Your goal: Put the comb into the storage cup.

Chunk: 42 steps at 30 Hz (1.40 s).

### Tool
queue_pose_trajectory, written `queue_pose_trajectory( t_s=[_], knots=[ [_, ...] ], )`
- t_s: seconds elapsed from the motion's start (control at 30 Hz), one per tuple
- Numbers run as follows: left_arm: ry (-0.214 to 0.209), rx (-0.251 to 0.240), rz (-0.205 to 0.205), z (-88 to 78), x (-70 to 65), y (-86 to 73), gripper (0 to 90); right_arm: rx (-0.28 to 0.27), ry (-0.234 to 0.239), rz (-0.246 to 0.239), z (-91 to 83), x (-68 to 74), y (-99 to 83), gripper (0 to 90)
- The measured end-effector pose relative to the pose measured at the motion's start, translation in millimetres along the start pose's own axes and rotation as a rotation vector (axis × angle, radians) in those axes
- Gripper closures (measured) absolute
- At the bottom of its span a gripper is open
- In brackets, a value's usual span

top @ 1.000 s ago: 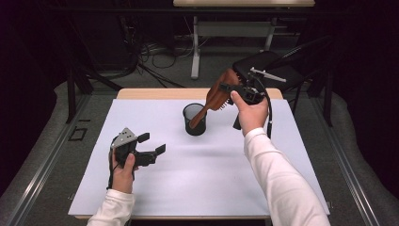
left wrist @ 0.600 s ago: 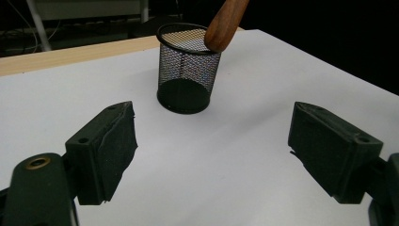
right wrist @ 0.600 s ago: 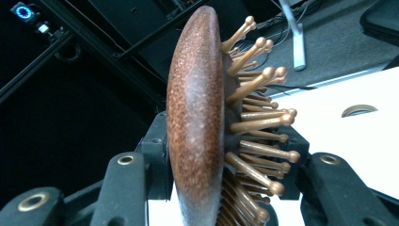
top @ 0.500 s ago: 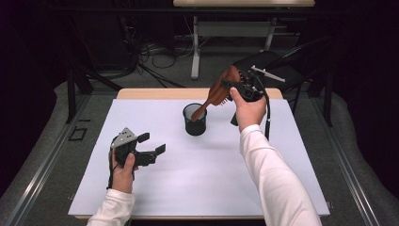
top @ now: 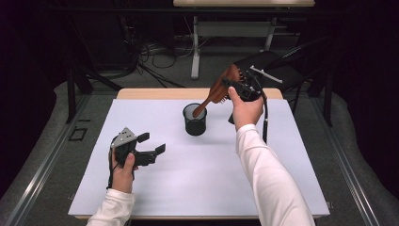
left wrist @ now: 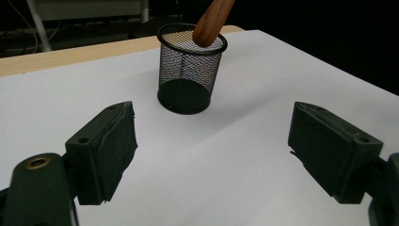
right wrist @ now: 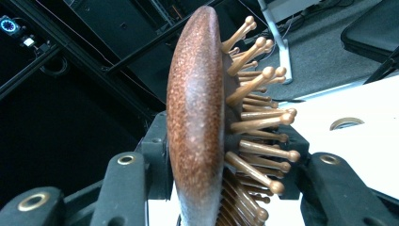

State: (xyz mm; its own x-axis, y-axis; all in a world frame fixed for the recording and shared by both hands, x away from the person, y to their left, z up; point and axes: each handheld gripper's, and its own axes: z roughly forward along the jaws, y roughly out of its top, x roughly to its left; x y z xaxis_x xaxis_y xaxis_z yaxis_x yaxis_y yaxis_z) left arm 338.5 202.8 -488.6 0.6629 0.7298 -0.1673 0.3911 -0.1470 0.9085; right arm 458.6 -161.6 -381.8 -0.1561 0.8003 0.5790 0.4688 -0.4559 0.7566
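Now the right gripper [top: 237, 87] is clamping the head of the wooden hairbrush [top: 217, 89], jaws squeezed against its back and bristle side. Below and away from those jaws, the handle is slanting down toward the black mesh cup [top: 195, 120]; its tip is sitting at the rim, possibly just inside. Well apart, the left gripper [top: 153, 143] is resting low over the white table [top: 197, 179], jaws spread wide, gripping nothing, facing the cup.

Mesh cup [top: 195, 120] amid open table [top: 197, 183]
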Motion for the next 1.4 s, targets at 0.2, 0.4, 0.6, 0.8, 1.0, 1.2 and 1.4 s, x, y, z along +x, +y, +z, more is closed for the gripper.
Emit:
queue_pose_trajectory(
  t_s=[0.2,0.4,0.6,0.8,1.0,1.2,1.4],
  knots=[
    [-0.001,0.003,0.002,0.9,-0.6,-0.2,15.8,0.001,-0.012,-0.014,5.6,1.7,-5.3,51.1],
    [0.000,0.002,0.001,0.9,0.1,-0.2,15.8,0.004,-0.020,-0.018,12.0,2.7,-11.2,51.1],
    [-0.001,0.002,0.000,0.9,0.0,-0.3,15.8,0.003,-0.029,-0.027,17.1,1.7,-17.2,51.1],
    [-0.001,0.002,0.001,0.9,-0.1,-0.3,15.8,0.004,-0.037,-0.024,20.8,0.0,-22.3,51.0],
    [-0.001,0.005,0.002,1.2,0.0,-0.4,15.8,0.004,-0.044,-0.024,25.0,-1.9,-26.5,51.0],
    [-0.002,0.004,0.001,1.2,0.4,-0.5,15.8,0.009,-0.049,-0.016,29.9,-3.5,-31.4,51.0],
    [-0.001,0.004,-0.002,1.1,0.9,-0.8,15.8,0.013,-0.055,-0.021,37.1,-4.8,-38.1,51.0]
  ],
)
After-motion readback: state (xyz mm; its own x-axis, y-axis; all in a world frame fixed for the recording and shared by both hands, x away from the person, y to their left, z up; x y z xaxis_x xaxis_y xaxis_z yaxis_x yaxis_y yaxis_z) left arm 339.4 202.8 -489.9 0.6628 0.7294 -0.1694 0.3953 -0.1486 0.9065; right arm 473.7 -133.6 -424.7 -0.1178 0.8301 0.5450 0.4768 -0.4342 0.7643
